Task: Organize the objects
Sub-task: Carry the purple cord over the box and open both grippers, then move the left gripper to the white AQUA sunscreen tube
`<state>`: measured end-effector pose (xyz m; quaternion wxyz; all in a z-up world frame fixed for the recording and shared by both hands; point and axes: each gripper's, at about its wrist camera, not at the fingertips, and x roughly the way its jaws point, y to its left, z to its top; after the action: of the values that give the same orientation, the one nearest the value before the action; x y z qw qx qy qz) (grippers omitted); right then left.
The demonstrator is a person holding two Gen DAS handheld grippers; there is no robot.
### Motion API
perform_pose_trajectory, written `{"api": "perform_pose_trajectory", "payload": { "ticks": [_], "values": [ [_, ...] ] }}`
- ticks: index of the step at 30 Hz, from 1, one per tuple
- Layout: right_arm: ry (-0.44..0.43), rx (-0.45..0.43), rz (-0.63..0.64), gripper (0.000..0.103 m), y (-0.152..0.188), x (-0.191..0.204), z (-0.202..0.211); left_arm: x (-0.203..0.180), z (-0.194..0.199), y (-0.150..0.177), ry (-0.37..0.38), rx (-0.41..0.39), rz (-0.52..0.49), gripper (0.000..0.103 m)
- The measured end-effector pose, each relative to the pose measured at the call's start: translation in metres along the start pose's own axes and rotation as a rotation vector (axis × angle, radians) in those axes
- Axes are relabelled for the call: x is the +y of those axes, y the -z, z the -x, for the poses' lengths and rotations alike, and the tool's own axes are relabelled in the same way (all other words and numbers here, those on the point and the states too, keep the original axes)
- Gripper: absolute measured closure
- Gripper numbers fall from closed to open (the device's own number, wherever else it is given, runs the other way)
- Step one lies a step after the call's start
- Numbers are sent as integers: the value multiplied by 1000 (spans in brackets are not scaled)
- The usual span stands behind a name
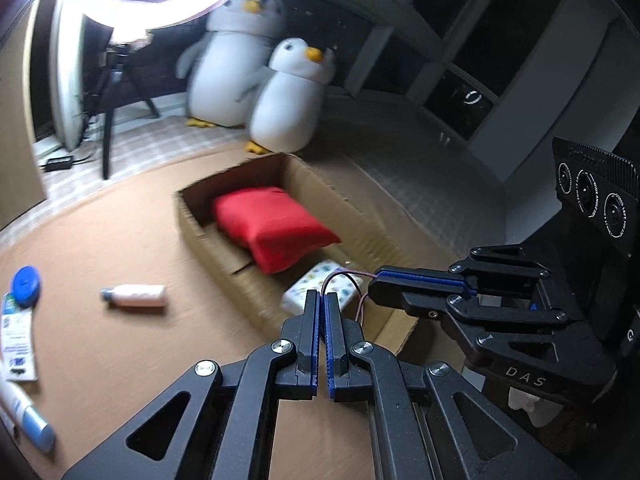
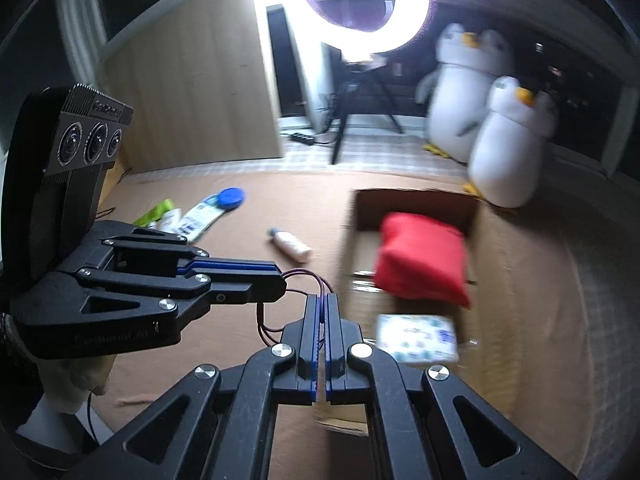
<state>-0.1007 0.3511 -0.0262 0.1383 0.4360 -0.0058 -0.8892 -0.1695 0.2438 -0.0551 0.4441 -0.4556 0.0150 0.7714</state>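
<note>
Brown floor mat (image 1: 120,220), cardboard box (image 1: 192,216) half filled, thin wire (image 1: 340,276) strung between both grippers.
Left gripper (image 1: 322,300) and right gripper (image 2: 322,304) jaws each pinch the wire: light, floppy, slippery; hold near ends.

Print on patterned packet (image 2: 418,338) in cardboard box (image 1: 360,216) smeared by motion blur, unreadable. Near corner of packet hidden behind left gripper (image 1: 322,300). Labels on flat packs (image 1: 16,332) at left edge too small to read. White-and-blue tube (image 1: 28,420) cut off by frame edge. Box floor beneath red cushion (image 1: 272,228) concealed.
</note>
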Motion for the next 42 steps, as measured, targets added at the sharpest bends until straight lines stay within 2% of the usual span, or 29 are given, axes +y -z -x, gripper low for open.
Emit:
{"api": "perform_pose_trajectory", "payload": {
  "ticks": [5,11,13,14,15,16,18,26,30,35,42],
  "values": [
    [54,6,-52,101,9,-32,8,-17,-35,-6,19,36,-20,101],
    [82,25,-91,101,19,-56,11,-28,-56,-8,20,68,-37,99],
    [93,29,-102,98,22,-60,11,-27,-61,-8,16,91,-24,77],
    [91,32,-110,94,23,-62,10,-26,-61,-8,4,90,-18,57],
    [87,37,-123,83,24,-65,10,-25,-60,-7,-6,84,-17,51],
    [87,37,-137,69,25,-67,11,-25,-60,-6,-9,81,-18,51],
    [91,26,-156,62,26,-69,13,-23,-58,-3,-13,82,-13,51],
    [91,22,-153,60,24,-63,13,0,-40,14,-52,68,45,51],
    [91,27,-158,55,23,-53,8,14,-23,26,-90,54,78,51],
    [41,41,-169,54,18,-39,-5,44,5,46,-144,41,146,51],
    [-39,53,-132,54,7,3,-24,105,48,78,-249,21,288,51]
  ]
}}
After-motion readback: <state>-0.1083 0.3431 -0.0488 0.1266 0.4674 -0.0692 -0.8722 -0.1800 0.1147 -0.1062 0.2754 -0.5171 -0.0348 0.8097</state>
